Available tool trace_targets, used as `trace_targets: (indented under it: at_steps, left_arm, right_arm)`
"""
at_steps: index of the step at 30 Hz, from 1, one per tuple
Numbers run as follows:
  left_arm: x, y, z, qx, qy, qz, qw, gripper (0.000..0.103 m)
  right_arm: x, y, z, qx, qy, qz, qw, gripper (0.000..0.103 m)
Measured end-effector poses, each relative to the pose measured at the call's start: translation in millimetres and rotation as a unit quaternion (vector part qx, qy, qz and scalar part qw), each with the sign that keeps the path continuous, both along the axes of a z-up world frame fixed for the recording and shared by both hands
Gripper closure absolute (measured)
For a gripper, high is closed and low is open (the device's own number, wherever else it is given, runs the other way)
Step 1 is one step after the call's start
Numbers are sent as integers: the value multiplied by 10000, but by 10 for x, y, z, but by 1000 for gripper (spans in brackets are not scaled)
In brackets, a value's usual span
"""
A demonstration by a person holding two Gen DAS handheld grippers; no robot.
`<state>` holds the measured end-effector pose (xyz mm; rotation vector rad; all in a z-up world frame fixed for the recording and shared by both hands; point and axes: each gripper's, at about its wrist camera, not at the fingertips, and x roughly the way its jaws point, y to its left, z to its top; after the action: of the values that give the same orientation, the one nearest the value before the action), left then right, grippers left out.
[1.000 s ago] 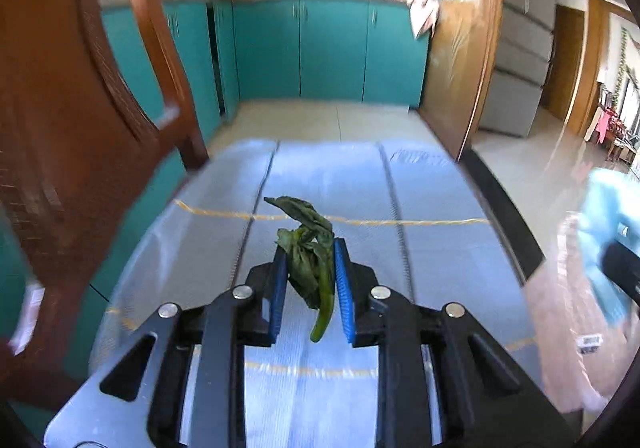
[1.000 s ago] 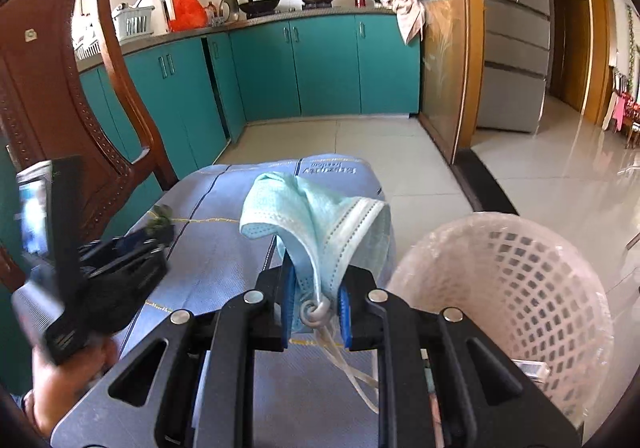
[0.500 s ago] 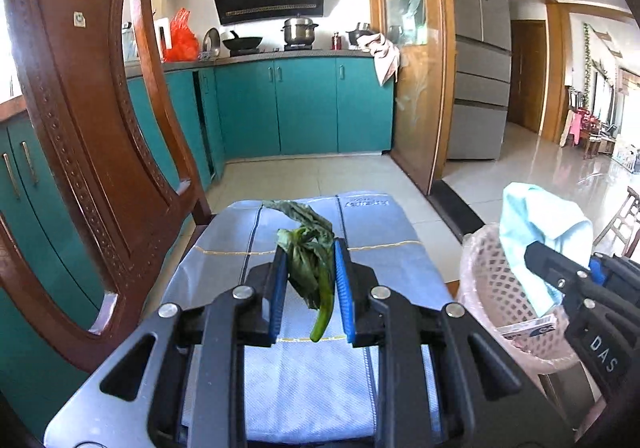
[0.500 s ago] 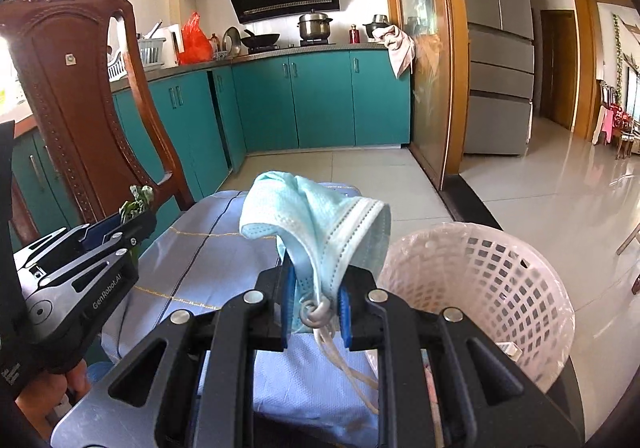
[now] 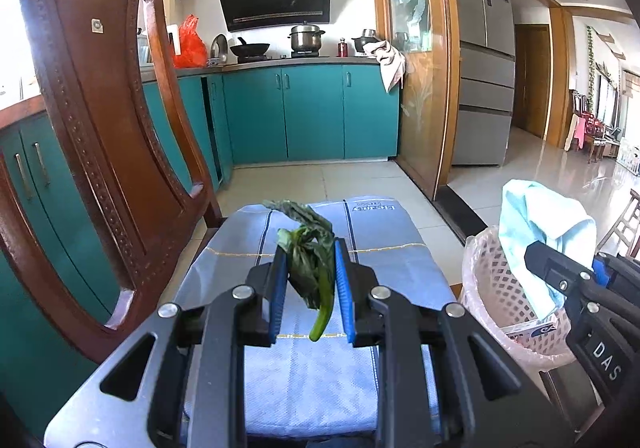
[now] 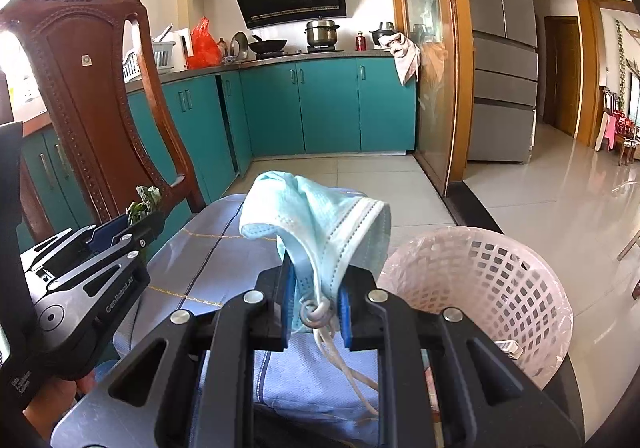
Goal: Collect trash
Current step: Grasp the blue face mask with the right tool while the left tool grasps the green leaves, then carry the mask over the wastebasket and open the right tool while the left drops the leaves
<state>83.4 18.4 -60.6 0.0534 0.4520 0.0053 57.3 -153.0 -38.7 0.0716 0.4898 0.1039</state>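
Note:
My left gripper [image 5: 310, 276] is shut on a wilted green vegetable leaf [image 5: 310, 260] and holds it above the blue-grey cloth [image 5: 312, 368] on the table. My right gripper [image 6: 316, 288] is shut on a light blue face mask [image 6: 320, 216], whose ear loops hang down. The mask [image 5: 540, 232] sits over the near rim of a pink lattice trash basket [image 5: 504, 296] in the left wrist view. The basket [image 6: 488, 288] is to the right of the right gripper and holds some packaging. The left gripper [image 6: 132, 220] also shows at the left of the right wrist view.
A carved wooden chair [image 5: 100, 128] stands close on the left of the table. Teal kitchen cabinets [image 5: 312, 112] and a grey fridge [image 5: 484, 88] are behind. Tiled floor [image 6: 560, 200] lies beyond the basket.
Both grippers have risen and tilted up, so more of the kitchen shows. The right gripper with the mask has come over the basket's near rim. Both grips are unchanged.

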Motion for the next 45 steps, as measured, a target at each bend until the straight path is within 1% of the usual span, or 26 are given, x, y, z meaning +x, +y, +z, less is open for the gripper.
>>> trace_targets:
  at_steps: [19, 33, 45]
  left_arm:
    - [34, 89, -3, -29, 62, 125, 9999, 79]
    - [37, 34, 17, -8, 74, 73, 9999, 79]
    - [58, -1, -42, -38, 157, -50, 9999, 78]
  right_arm:
    - [11, 98, -1, -178, 12, 134, 9998, 84]
    - [3, 107, 19, -215, -27, 48, 9998, 84]
    - [46, 180, 19, -255, -9, -71, 9996, 84]
